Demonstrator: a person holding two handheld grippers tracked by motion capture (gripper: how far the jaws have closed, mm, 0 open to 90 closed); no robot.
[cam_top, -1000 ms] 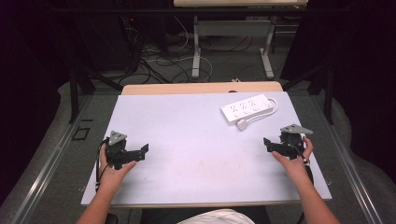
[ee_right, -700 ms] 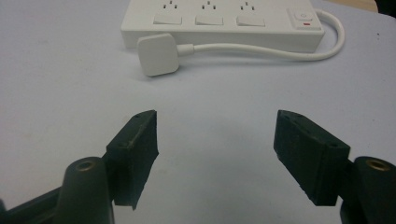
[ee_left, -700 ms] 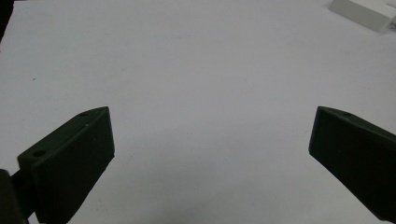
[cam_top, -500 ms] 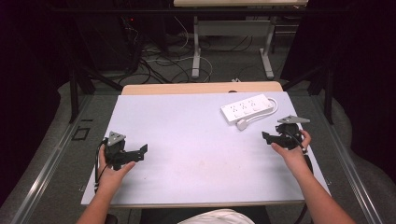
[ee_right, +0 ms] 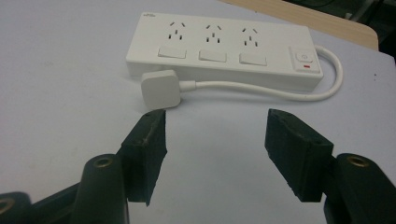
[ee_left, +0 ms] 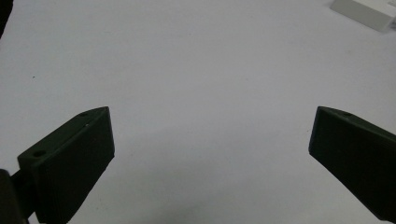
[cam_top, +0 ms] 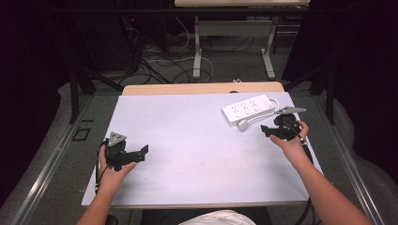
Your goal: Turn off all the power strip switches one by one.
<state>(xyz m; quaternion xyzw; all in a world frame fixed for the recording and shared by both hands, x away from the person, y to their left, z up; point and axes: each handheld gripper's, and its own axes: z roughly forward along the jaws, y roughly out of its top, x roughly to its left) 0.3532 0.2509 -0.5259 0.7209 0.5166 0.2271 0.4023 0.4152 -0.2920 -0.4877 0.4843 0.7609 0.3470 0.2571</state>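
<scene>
A white power strip (cam_top: 248, 108) (ee_right: 224, 50) with three sockets lies at the back right of the white table (cam_top: 187, 140). Its white plug (ee_right: 160, 88) (cam_top: 242, 124) rests on the table just in front of it, joined by a looped white cord (ee_right: 327, 91). My right gripper (cam_top: 265, 130) (ee_right: 212, 140) hovers open just short of the plug, with nothing between its fingers. My left gripper (cam_top: 141, 152) (ee_left: 210, 140) is held open over bare table at the front left. A corner of the power strip (ee_left: 369, 11) shows at the top right of the left gripper view.
A wooden strip (cam_top: 202, 88) runs along the table's far edge. Beyond it stand metal desk legs (cam_top: 197, 47) among cables (cam_top: 155, 61) on the floor. Dark curtains close in on both sides.
My right gripper has moved forward and a little left, towards the plug and power strip. The left gripper has stayed where it was.
</scene>
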